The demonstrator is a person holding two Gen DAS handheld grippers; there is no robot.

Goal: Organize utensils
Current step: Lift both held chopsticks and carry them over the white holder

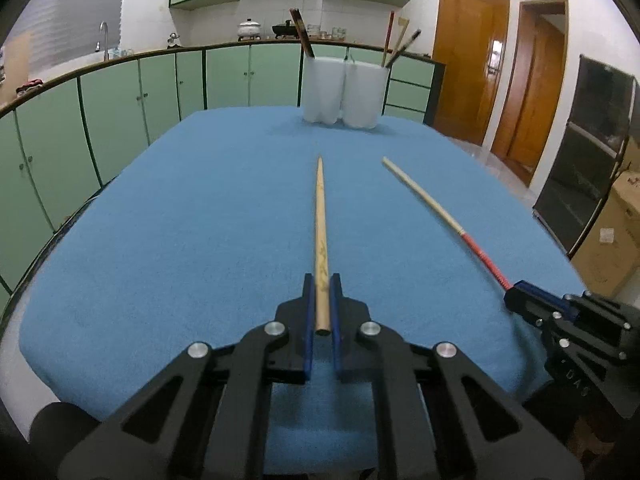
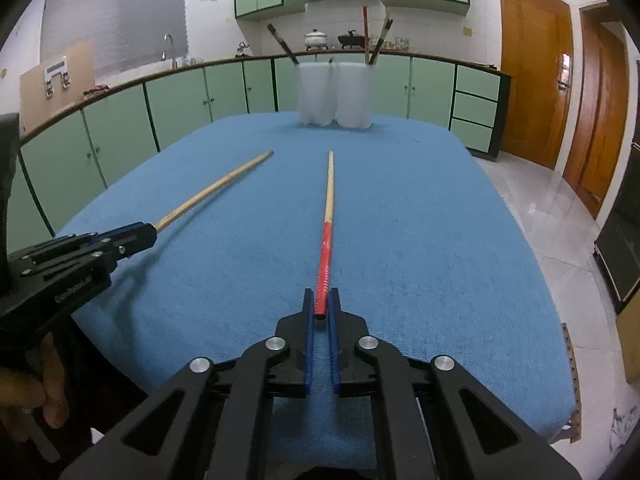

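- Left wrist view: left gripper (image 1: 322,280) has its blue-padded fingers (image 1: 307,312) closed narrow on the thick end of a plain wooden chopstick (image 1: 320,216). The stick points straight ahead, tip toward the far edge of the table.
- The table carries a blue cloth (image 1: 192,216). Near its far edge, roughly mid-width, stand two white holders (image 1: 344,94), side by side and touching.
- The left holder has one dark utensil leaning left; the right one has several sticks fanned out. Their exact number is hard to read at this range.
- Right gripper (image 1: 516,292) enters at the right edge of the cloth, clamped on the red end of a red-handled chopstick (image 1: 432,208), whose pale tip angles toward the holders. The two sticks are apart, not touching.
- Right wrist view: right gripper (image 2: 322,296) fingers (image 2: 308,320) are drawn in narrow on the red butt of the red-handled chopstick (image 2: 327,216); the pale front half points at the holders (image 2: 334,94).
- Left gripper (image 2: 148,234) comes in from the left edge, gripping the plain wooden chopstick (image 2: 216,186), which slants toward the centre of the cloth (image 2: 440,240).
- Whether either stick rests on the cloth or is held just above it cannot be told.
- Green cabinets (image 2: 180,108) run behind the table.
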